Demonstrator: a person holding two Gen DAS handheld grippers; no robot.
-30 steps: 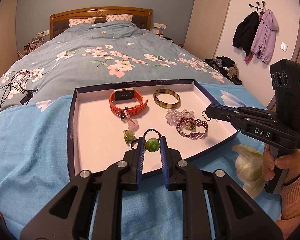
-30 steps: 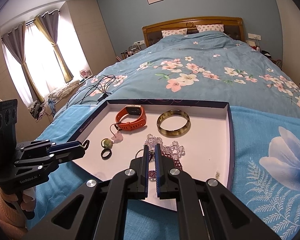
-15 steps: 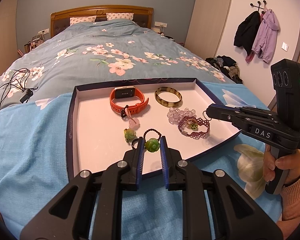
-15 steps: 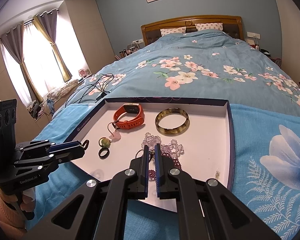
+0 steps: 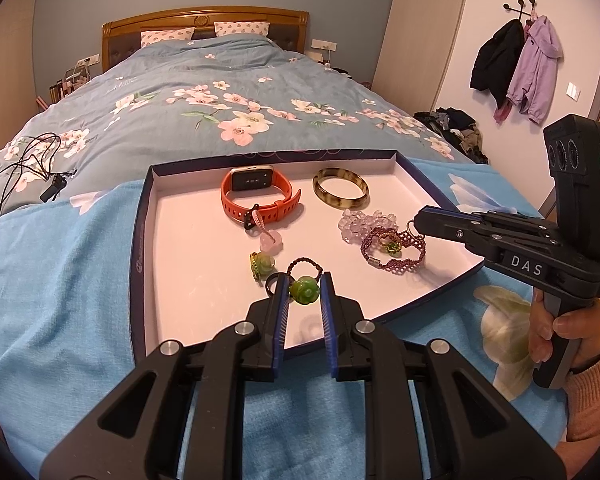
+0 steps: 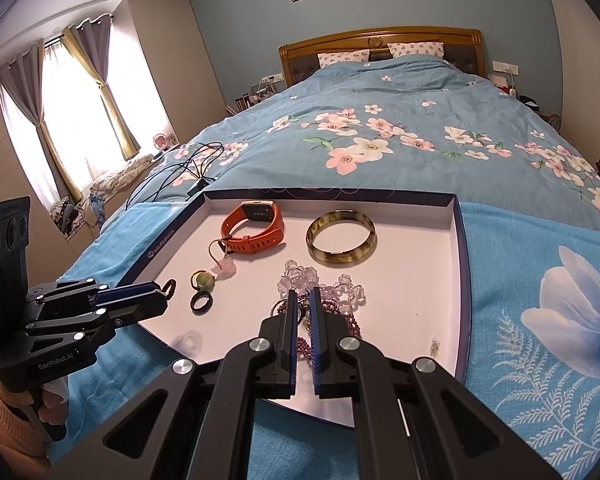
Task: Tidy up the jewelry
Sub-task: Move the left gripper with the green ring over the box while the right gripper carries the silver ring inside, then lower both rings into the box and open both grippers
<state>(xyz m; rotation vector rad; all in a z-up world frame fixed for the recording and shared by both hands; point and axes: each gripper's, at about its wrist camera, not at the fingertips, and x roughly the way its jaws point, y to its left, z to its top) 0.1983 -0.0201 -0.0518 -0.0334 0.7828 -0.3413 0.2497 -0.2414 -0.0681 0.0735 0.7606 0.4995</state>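
Shallow white tray [image 5: 180, 240] with a dark blue rim lies on the bed [image 5: 60, 280], on a light blue floral blanket.

Left gripper [image 5: 305, 280]: jaws closed down on a green carved rose bead [image 5: 304, 290] with a dark braided loop [image 5: 304, 266]. The bead is gripped between the blue pads and held above the tray's near edge; its shadow falls on the tray floor below.

Right gripper [image 6: 303, 304]: jaws nearly closed, a thin gap left. A small ring with a green stone shows at its tip in the left view. Whether the pads actually pinch it, cannot tell.

Inside the tray:
- orange smartwatch [image 5: 256, 196], far left of centre
- tortoiseshell bangle [image 5: 341, 193], just right of the watch
- clear crystal bead bracelet [image 5: 360, 224], touching the maroon beaded bracelet [image 5: 396, 258]
- pink charm [image 5: 271, 239] on a cord, near the watch strap
- second green rose bead [image 5: 262, 264], beside a black ring [image 6: 201, 303]

Black cables [image 5: 24, 168] lie on the bedspread, well apart from the tray.
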